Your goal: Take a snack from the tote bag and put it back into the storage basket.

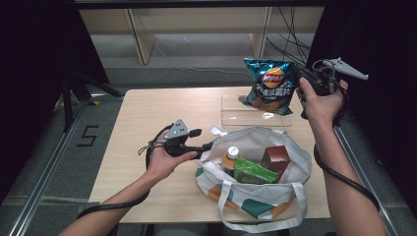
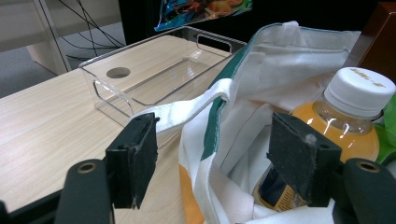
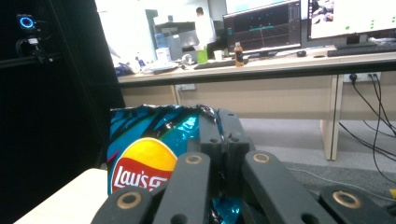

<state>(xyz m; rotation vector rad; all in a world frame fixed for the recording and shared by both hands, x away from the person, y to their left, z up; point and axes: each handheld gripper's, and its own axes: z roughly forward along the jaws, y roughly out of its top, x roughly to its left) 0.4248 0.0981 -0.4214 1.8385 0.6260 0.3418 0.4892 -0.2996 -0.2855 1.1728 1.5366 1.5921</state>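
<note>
My table (image 1: 147, 113) is the biggest thing here. On it sits my cloth bag (image 1: 255, 201), with a juice bottle (image 1: 229, 158), a green box (image 1: 253, 172) and a brown box (image 1: 275, 158) inside. Behind the bag is a clear tray (image 1: 231, 118). My right gripper (image 1: 300, 76) is squeezed tight on the top edge of the chip bag (image 1: 270, 86), which hangs in the air over the far end of the tray. My left gripper (image 2: 212, 161) is wide open, its 2 black pads on either side of the bag's rim, and it has hold of nothing.

I think the chips go down into the tray next. I should lower them slowly, keep them hanging straight, squeeze softly so no chips crack, and let go only when the bottom rests flat.
</note>
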